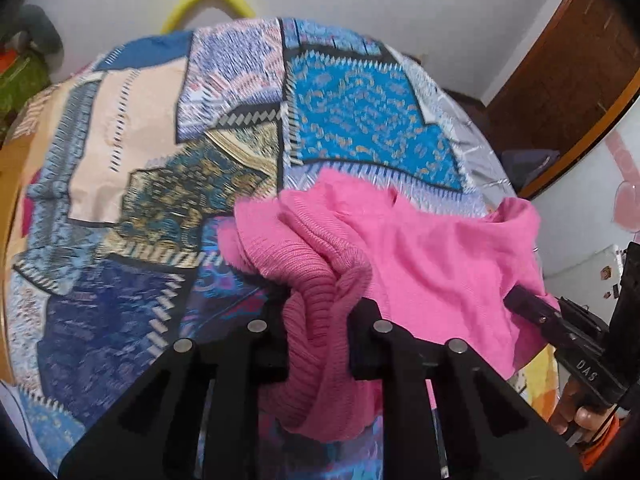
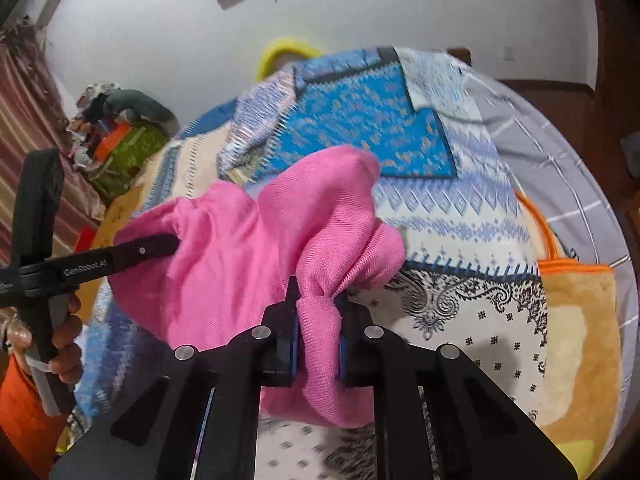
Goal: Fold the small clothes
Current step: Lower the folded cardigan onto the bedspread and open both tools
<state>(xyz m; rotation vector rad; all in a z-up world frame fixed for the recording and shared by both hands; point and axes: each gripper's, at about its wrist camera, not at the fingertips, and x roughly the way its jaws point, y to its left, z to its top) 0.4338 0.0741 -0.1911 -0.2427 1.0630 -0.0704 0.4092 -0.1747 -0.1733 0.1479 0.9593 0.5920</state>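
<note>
A small pink knit garment (image 1: 404, 248) hangs bunched between both grippers above a patterned bedspread (image 1: 152, 168). My left gripper (image 1: 318, 300) is shut on its ribbed hem. In the right wrist view my right gripper (image 2: 318, 300) is shut on another bunched part of the pink garment (image 2: 224, 256). The right gripper (image 1: 516, 300) shows at the right of the left wrist view, pinching the cloth. The left gripper (image 2: 172, 242) shows at the left of the right wrist view, its tip buried in the cloth.
The bedspread (image 2: 460, 216) covers a bed. An orange-edged yellow blanket (image 2: 576, 320) lies at its right. A green bag with clutter (image 2: 124, 148) stands at the far left by a striped curtain. A yellow hoop (image 1: 208, 0) leans on the white wall. A wooden door (image 1: 568, 76) is at right.
</note>
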